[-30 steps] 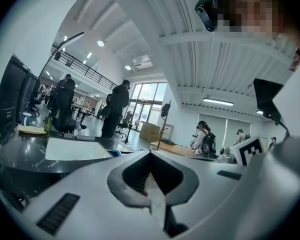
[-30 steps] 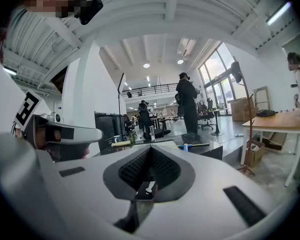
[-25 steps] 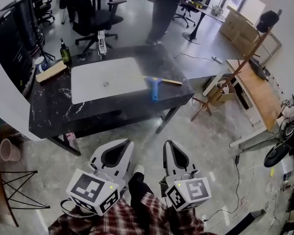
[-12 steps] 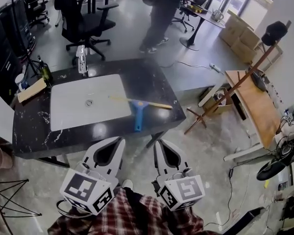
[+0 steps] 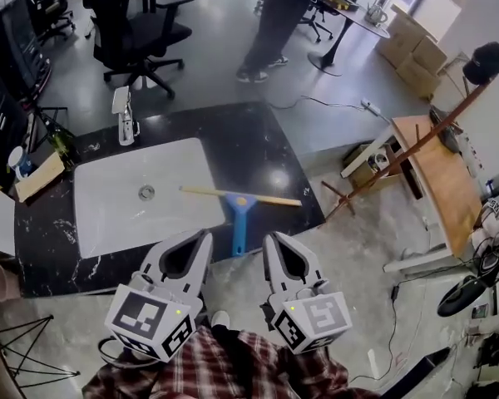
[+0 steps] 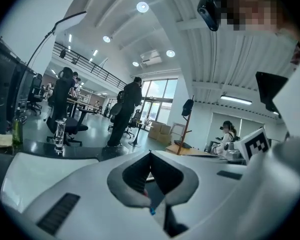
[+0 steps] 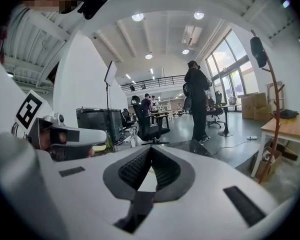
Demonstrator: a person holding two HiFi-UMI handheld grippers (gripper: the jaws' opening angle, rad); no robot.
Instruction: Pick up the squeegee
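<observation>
- On the black marbled surface (image 5: 254, 144), the squeegee (image 5: 238, 210) lies flat near the front edge, just to the right of the white sink basin (image 5: 108, 223).
- Its long pale blade runs left to right. The blade's left end reaches over the basin's rim, and the blue handle points back toward the person.
- Seen from the head view, the handle's end shows between the tips of the two grippers, and neither gripper touches it.
- The left gripper (image 5: 205, 234) is held level over the front edge, and its own view (image 6: 150, 154) shows the jaws closed tip to tip with nothing between them.
- The right gripper (image 5: 269, 236) sits alongside it, apart from it. Its own view (image 7: 150, 148) shows the jaws fully closed and empty as well.
- A faucet (image 5: 122, 115) stands at the basin's far rim.
- A dark glass bottle (image 5: 58, 144), a cup (image 5: 17, 158) and a wooden board (image 5: 38, 177) sit at the surface's left end.
- Beyond the surface are a black office chair (image 5: 137, 23) and a standing person (image 5: 274, 15).
- A wooden coat stand (image 5: 399, 144) with a black cap (image 5: 486, 61) on it leans at the right, beside a wooden table (image 5: 437, 181).
</observation>
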